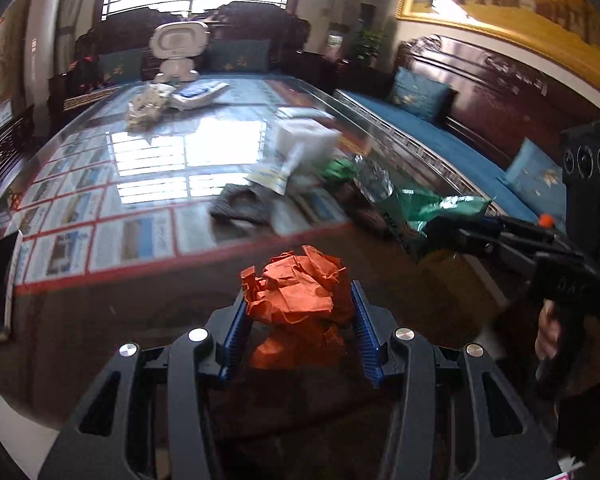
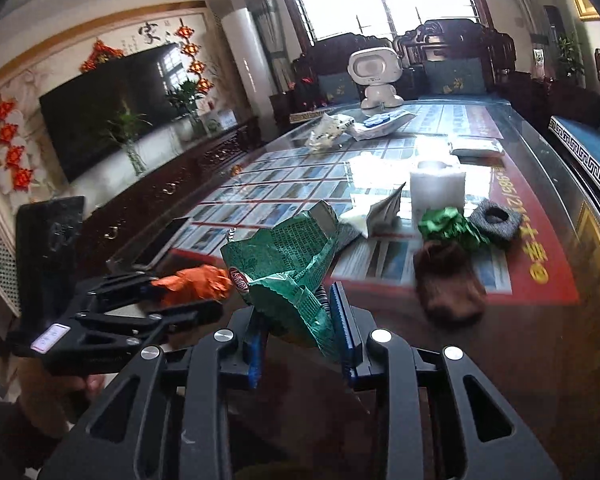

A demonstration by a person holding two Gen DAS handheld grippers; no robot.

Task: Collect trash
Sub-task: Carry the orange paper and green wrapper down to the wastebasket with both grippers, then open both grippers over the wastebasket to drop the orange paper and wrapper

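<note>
Where table clutters: brown sock, tissue roll.

Both claws are chunky black plastic with ribbed blue pads, silver screw heads and an orange knob.

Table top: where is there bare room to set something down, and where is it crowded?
Free: the glass table between the crumpled white bag and the toilet roll, plus the dark near edge in front of the brown sock. Crowded: around the roll, with green wrapper, grey ring and folded paper.
</note>
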